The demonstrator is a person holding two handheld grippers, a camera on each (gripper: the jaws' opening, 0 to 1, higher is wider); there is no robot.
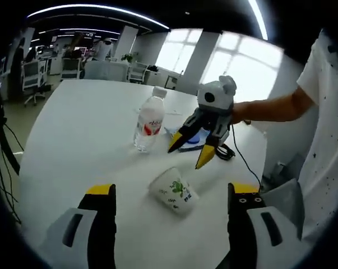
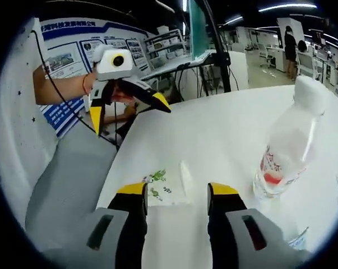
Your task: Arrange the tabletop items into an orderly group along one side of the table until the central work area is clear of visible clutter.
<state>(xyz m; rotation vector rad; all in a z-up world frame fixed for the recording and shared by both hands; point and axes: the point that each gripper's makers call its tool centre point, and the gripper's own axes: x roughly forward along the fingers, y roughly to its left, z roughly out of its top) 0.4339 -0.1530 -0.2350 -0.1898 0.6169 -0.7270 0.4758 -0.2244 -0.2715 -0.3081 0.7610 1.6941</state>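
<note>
A white paper cup (image 1: 174,191) with green print lies on its side on the white table (image 1: 73,129), ahead of my left gripper (image 1: 172,189), whose jaws stand wide open and empty. A clear water bottle (image 1: 149,120) with a red label stands upright behind it. My right gripper (image 1: 189,155) hovers open just past the cup, over a flat blue item (image 1: 194,138). In the right gripper view the cup (image 2: 169,188) lies just ahead of the open right gripper (image 2: 178,190), the bottle (image 2: 289,145) stands to the right, and the left gripper (image 2: 128,112) hangs open beyond the table edge.
A black cable (image 1: 227,151) coils near the table's right edge. A grey chair (image 2: 68,168) sits beside the table. Office chairs (image 1: 31,78) and desks stand far behind. The person's arm (image 1: 269,106) reaches in from the right.
</note>
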